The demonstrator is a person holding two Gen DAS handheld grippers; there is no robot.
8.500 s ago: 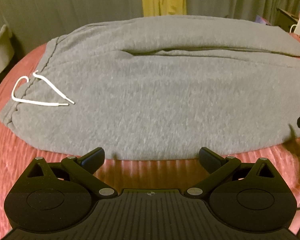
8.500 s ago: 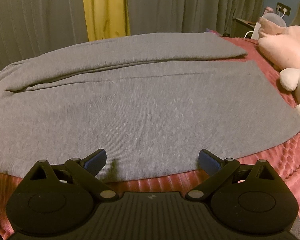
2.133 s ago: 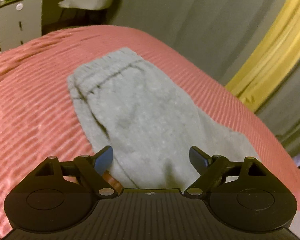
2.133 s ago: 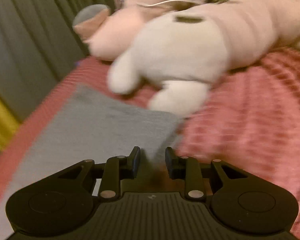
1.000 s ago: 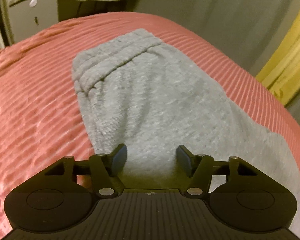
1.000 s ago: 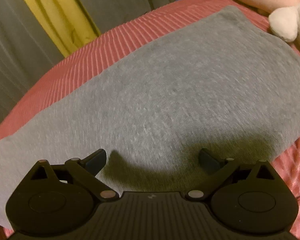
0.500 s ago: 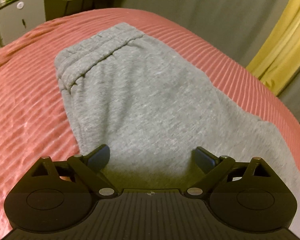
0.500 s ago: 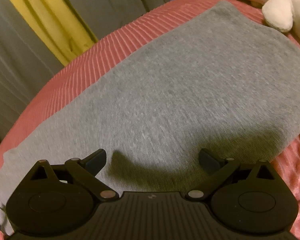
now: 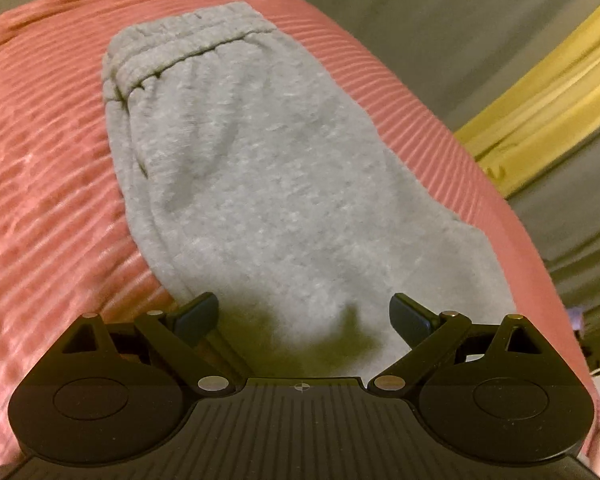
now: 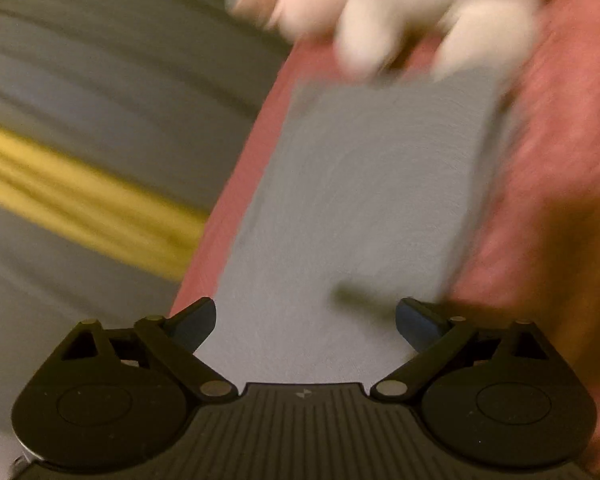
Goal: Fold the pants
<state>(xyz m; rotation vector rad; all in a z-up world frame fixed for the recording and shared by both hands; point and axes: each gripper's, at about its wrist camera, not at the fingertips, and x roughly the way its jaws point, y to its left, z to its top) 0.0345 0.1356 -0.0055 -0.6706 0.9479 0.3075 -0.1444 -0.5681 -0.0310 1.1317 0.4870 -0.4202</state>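
Note:
The grey sweatpants point(image 9: 260, 184) lie folded lengthwise, one leg over the other, on a red ribbed bedspread point(image 9: 40, 184). In the left wrist view the elastic waistband point(image 9: 180, 44) is at the far end. My left gripper point(image 9: 304, 316) is open and empty, low over the seat of the pants. In the blurred right wrist view the leg end of the pants point(image 10: 364, 200) stretches away toward the cuffs. My right gripper point(image 10: 306, 318) is open and empty above the leg.
Pink and white plush toys point(image 10: 400, 12) lie just beyond the cuffs. Grey curtains point(image 9: 440, 20) with a yellow panel point(image 9: 540, 92) hang along the bed's far side. Red bedspread point(image 10: 540, 200) flanks the leg.
My left gripper opened again after closing partway and has shifted a little over the seat. My right gripper has swung fast to face along the leg toward the cuffs and plush toys.

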